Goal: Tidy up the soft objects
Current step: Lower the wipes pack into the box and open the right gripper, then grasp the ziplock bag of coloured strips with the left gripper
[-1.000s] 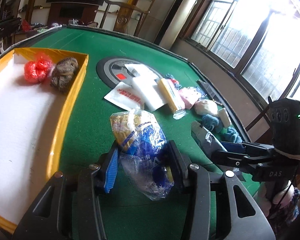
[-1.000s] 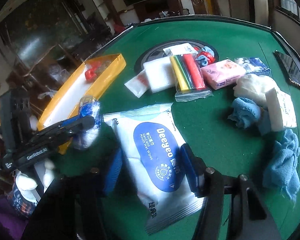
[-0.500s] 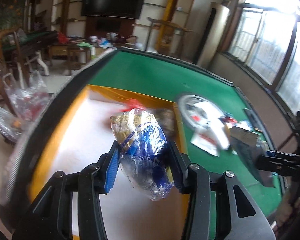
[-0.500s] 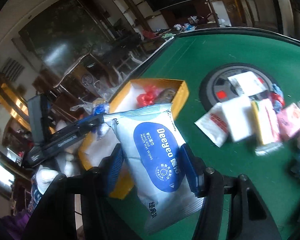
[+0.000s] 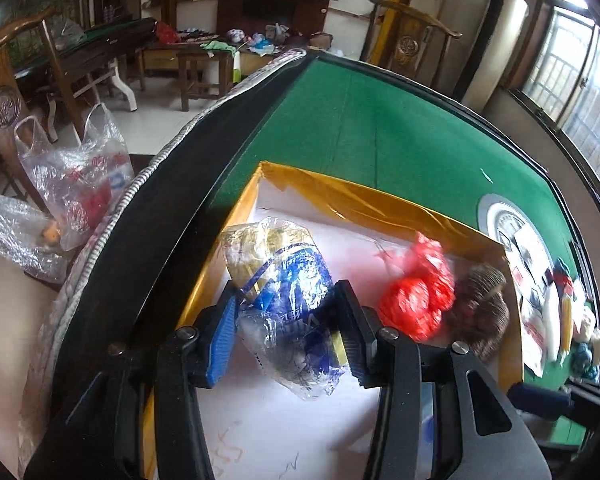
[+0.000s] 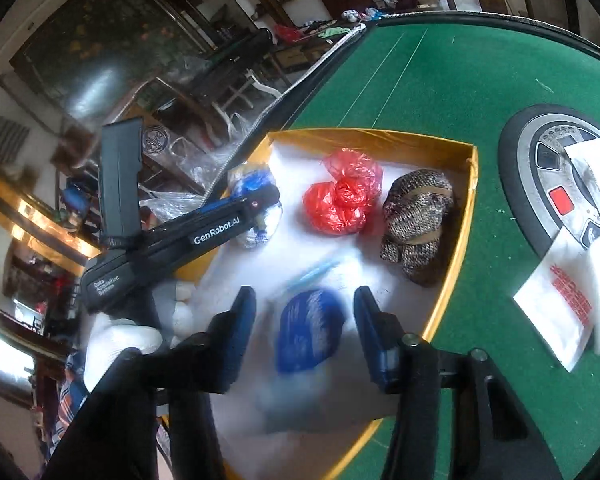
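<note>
Green felt covers the round-edged table, where a yellow-walled tray with a white floor holds a crumpled red plastic bag beside a brown knitted bundle. Over the tray's near corner, the left gripper is clamped on a clear plastic packet printed blue and yellow. The right gripper hangs above the tray; its jaws have just been closing, and a blurred white wipes pack with a blue oval label lies loose between them, their pads clear of it.
</note>
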